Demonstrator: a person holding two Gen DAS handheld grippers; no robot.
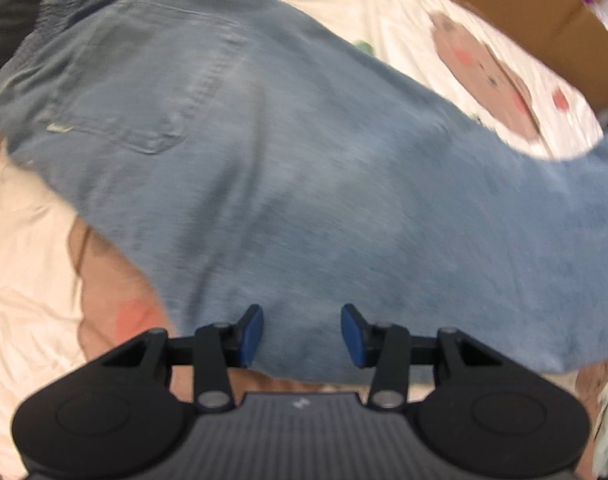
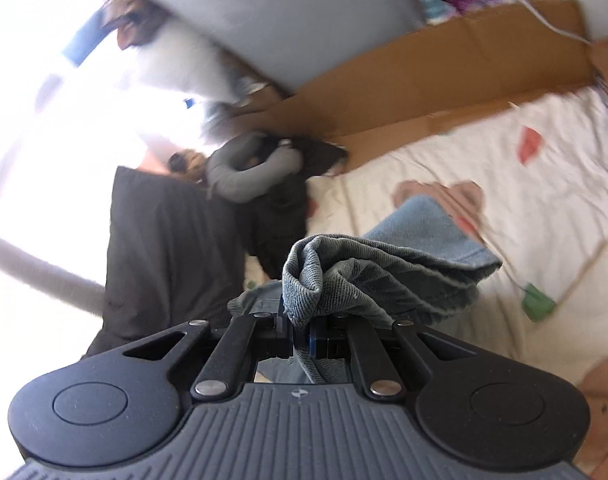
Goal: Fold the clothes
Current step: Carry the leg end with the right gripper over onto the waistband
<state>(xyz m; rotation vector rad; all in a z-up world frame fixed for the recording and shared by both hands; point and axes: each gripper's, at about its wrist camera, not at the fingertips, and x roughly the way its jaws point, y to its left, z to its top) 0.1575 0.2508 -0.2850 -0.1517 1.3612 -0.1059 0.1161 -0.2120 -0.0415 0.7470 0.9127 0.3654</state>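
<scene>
A pair of blue jeans (image 1: 264,168) lies spread over a cream bedspread (image 1: 28,264), its back pocket toward the upper left in the left wrist view. My left gripper (image 1: 302,334) hangs above the jeans' near edge, open, with nothing between its blue pads (image 1: 251,336). In the right wrist view my right gripper (image 2: 302,338) is shut on a bunched fold of the jeans (image 2: 360,272), lifted off the bed. More denim trails down toward the bedspread (image 2: 504,200) behind it.
Flattened cardboard (image 2: 444,80) stands along the far side of the bed. A heap of dark and grey clothes (image 2: 248,176) lies at the bed's far left, with a dark cloth (image 2: 164,248) beside it. The bedspread carries a bear print (image 1: 488,76).
</scene>
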